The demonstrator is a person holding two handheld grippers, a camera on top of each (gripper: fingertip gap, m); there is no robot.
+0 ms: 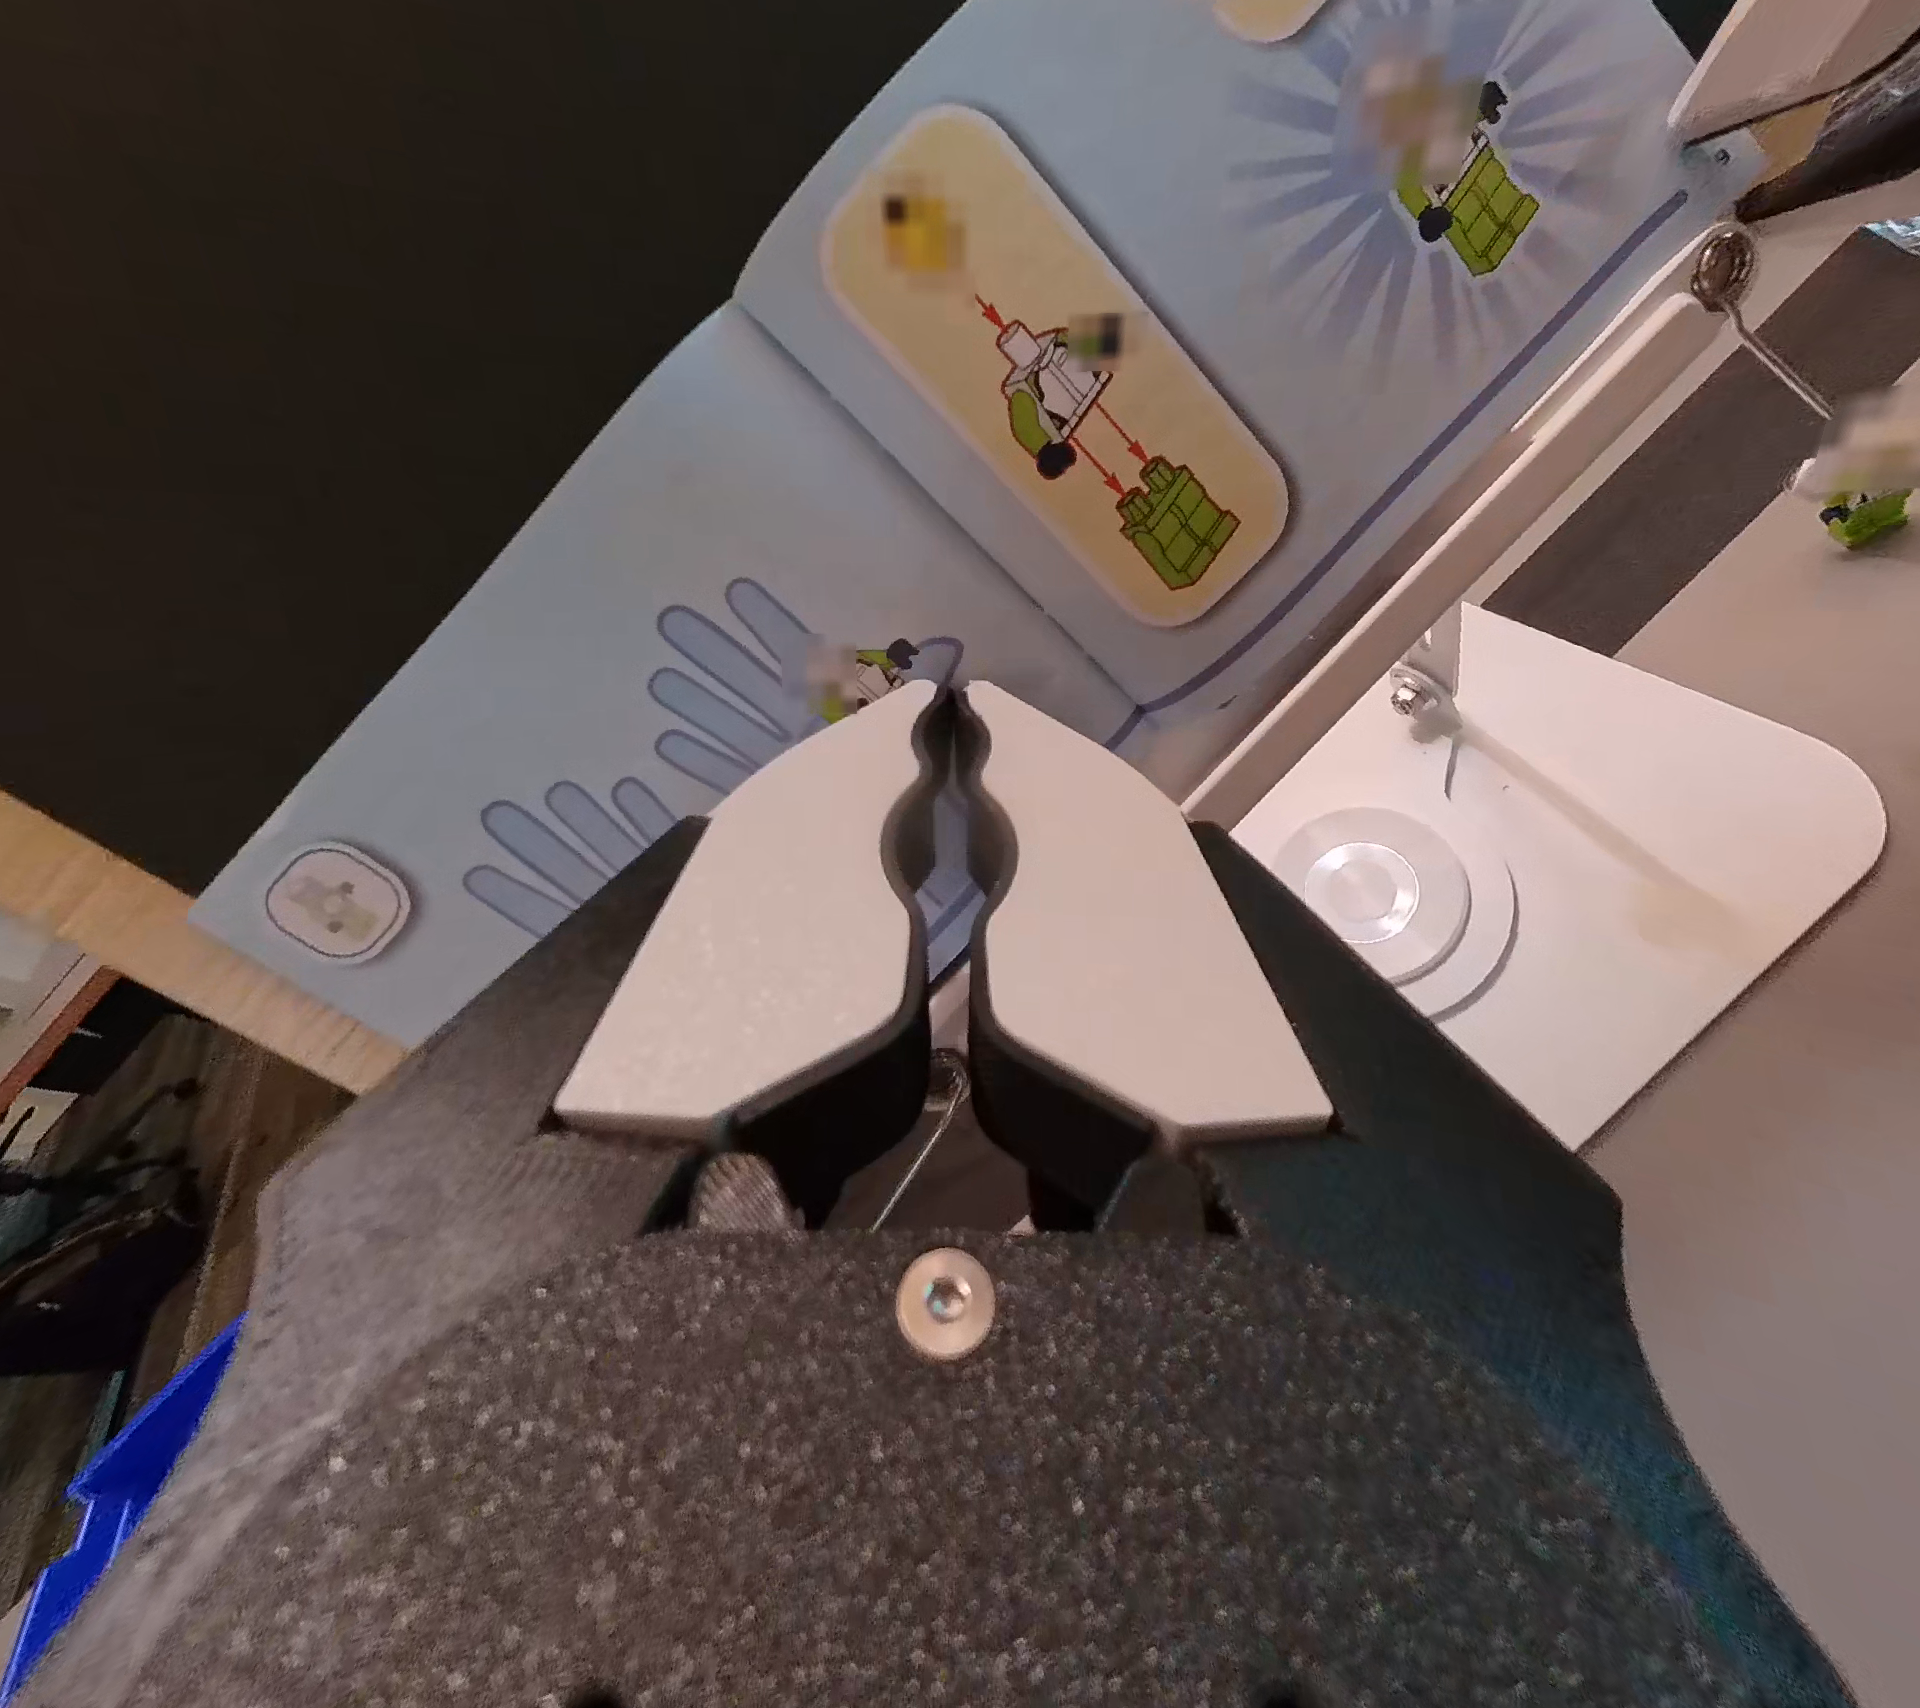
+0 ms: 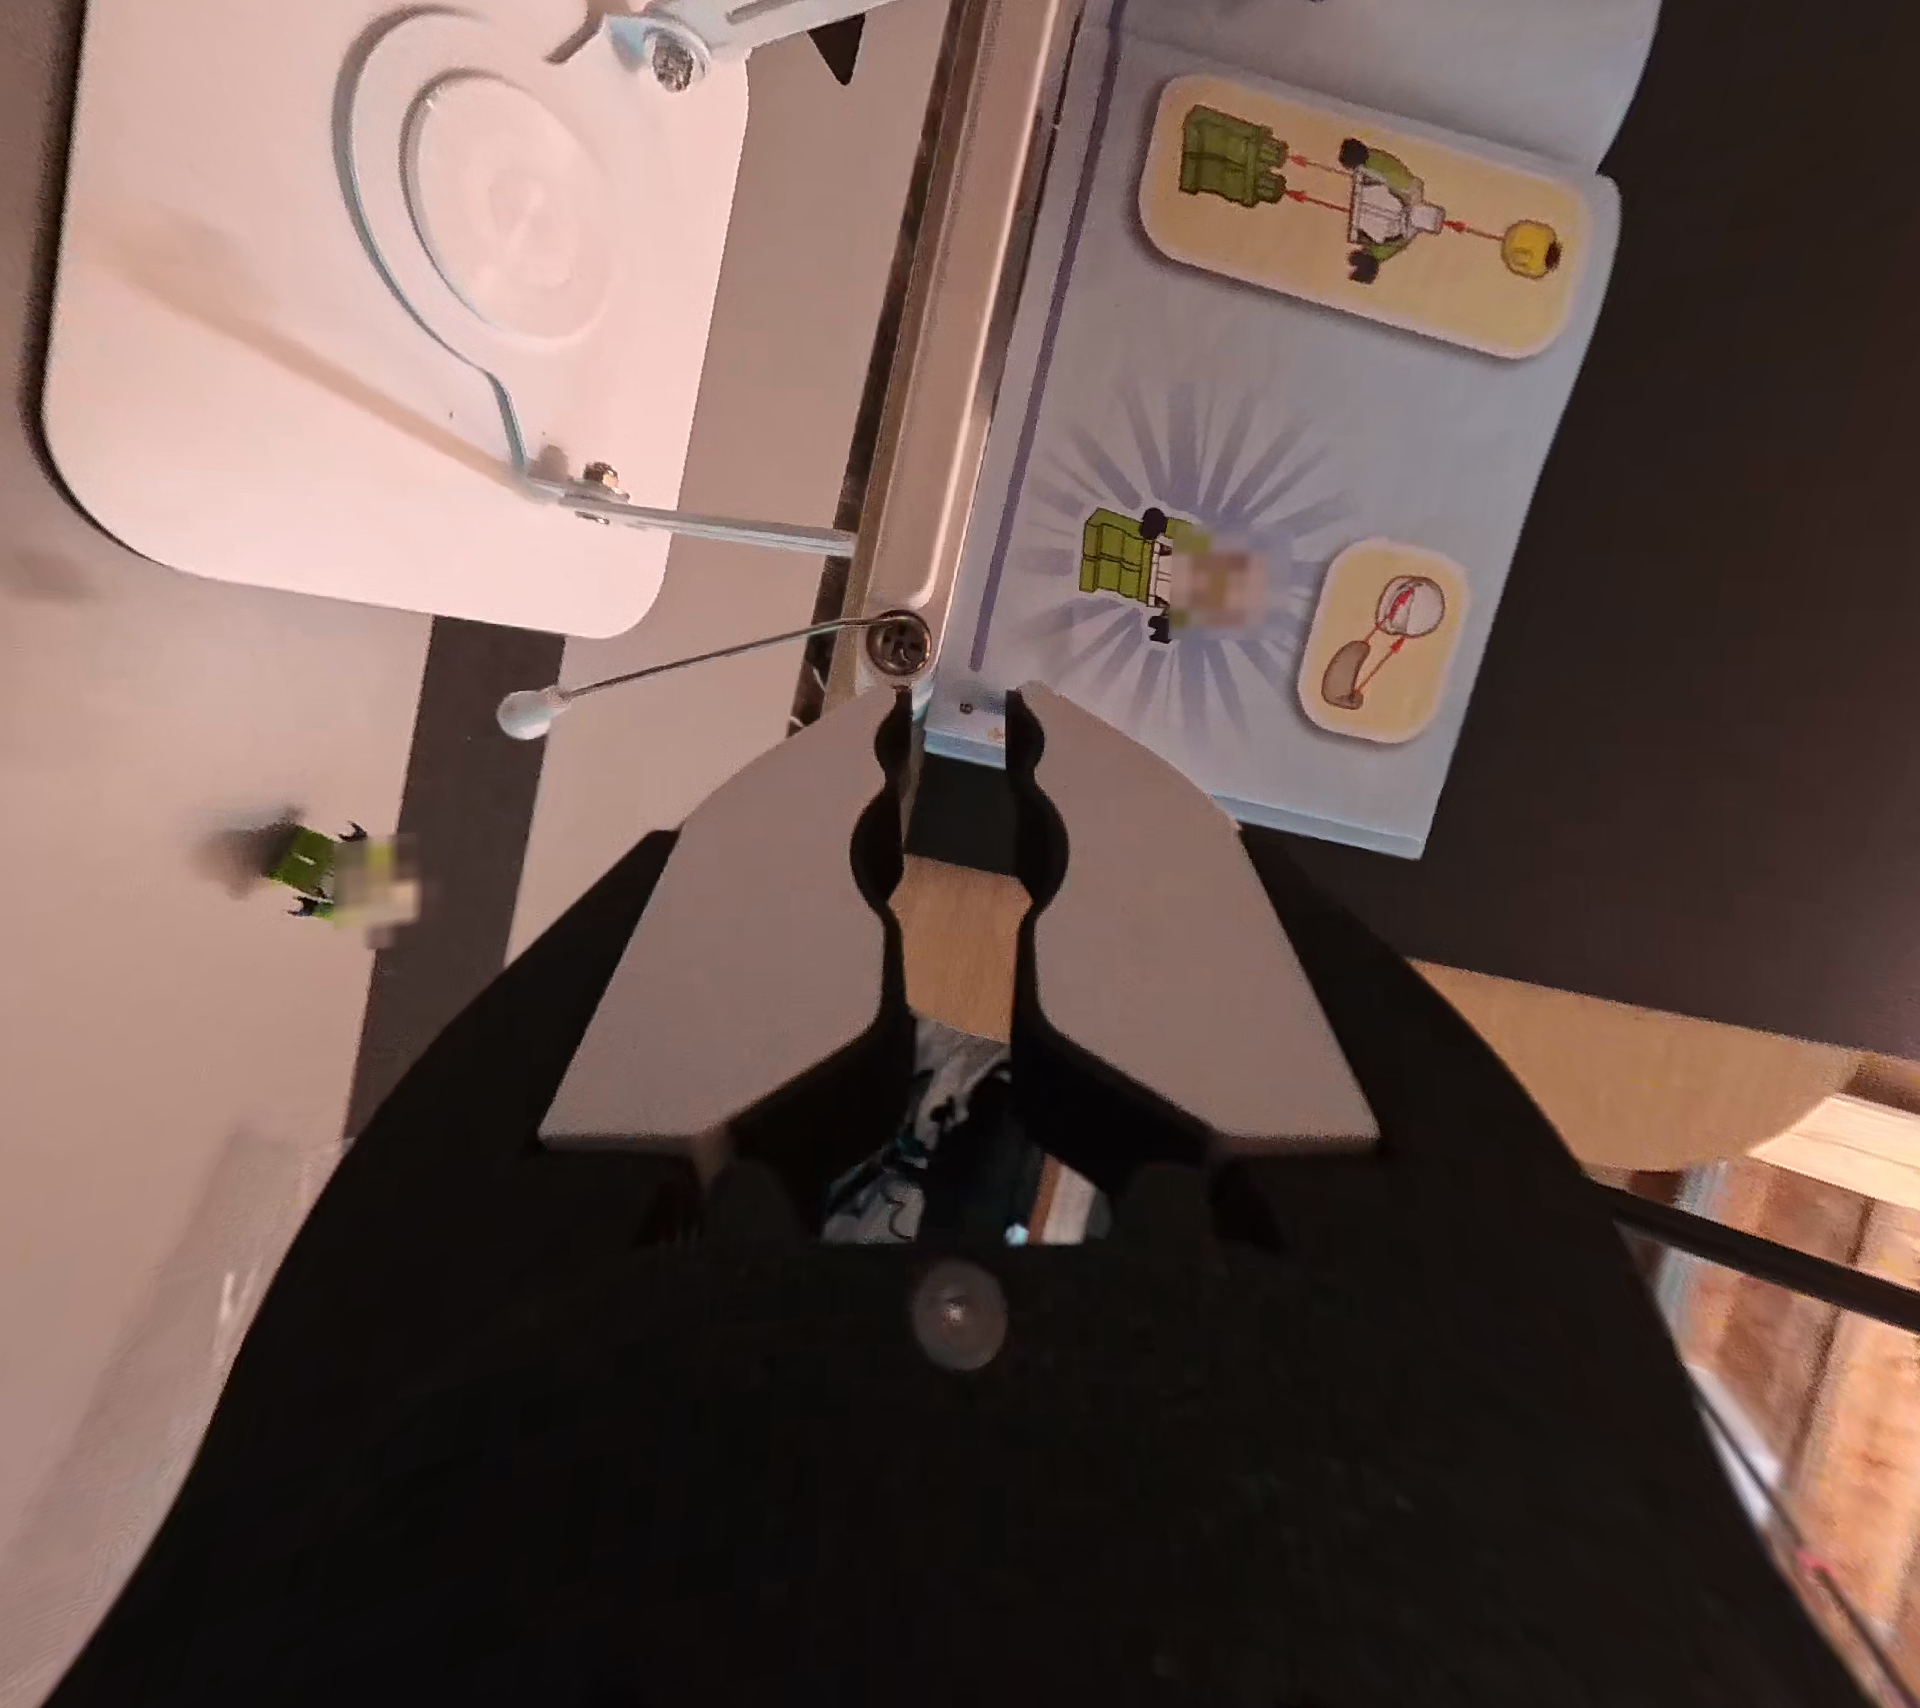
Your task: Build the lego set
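Pinching the instruction booklet [image 1: 1039,224], left gripper [image 1: 948,702] closed; right gripper [image 2: 958,702] spread over grey table [image 2: 260,723].

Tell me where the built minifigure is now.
The minifigure lies on the table, left in the right wrist view, below the white stand base.

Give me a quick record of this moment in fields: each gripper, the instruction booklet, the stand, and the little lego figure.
left gripper: shut, tips on the booklet page
right gripper: open, at the booklet's corner
instruction booklet: light blue, open, propped on the stand
stand: white base plate with metal arms
lego figure: green and white, lying on the table away from both grippers
page clip wire: swung off the page
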